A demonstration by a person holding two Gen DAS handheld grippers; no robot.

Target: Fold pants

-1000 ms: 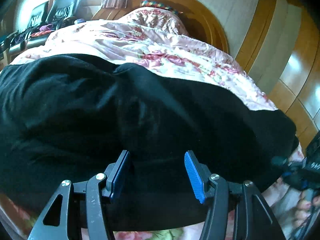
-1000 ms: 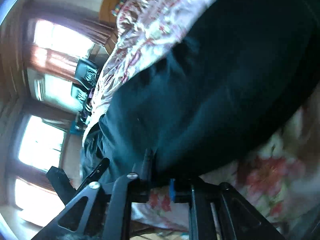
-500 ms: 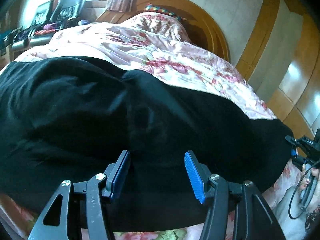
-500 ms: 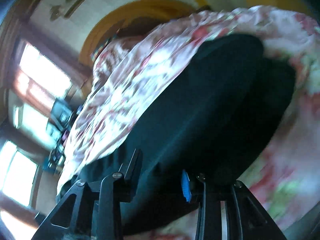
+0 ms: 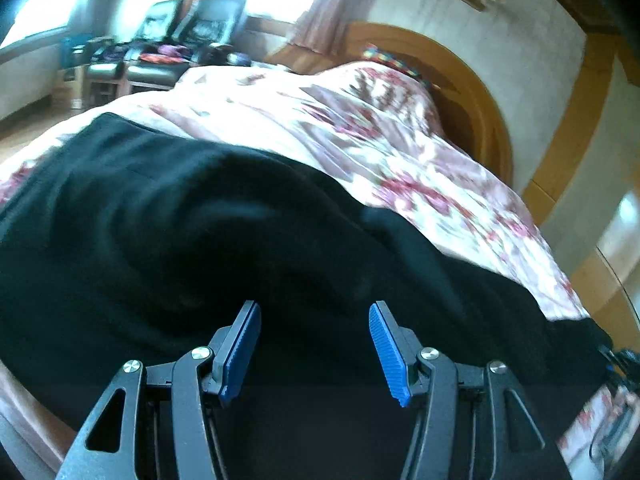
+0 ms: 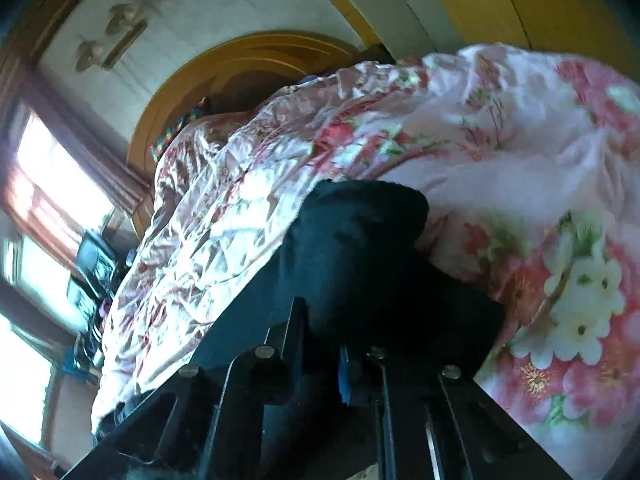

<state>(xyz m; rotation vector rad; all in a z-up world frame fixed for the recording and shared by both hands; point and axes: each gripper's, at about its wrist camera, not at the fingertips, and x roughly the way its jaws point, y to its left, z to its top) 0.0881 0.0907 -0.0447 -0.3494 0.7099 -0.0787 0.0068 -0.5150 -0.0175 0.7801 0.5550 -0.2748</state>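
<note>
Black pants (image 5: 200, 240) lie spread across a pink floral bedspread (image 5: 360, 128). My left gripper (image 5: 314, 320) is open with blue pads, just above the near edge of the pants and holding nothing. In the right wrist view my right gripper (image 6: 320, 328) has its fingers close together with black cloth of the pants (image 6: 360, 240) between them, the fabric bunched and lifted over the bedspread (image 6: 520, 160). The right gripper also shows at the far right edge of the left wrist view (image 5: 620, 360).
A curved wooden headboard (image 5: 472, 92) stands at the far end of the bed. Black chairs (image 5: 192, 40) with clutter stand by bright windows at the back left. Wooden wall panels (image 5: 580, 128) run along the right.
My right gripper has swung round to the pants' end and closed on the cloth, lifting it. My left gripper has tilted up and stayed open.
</note>
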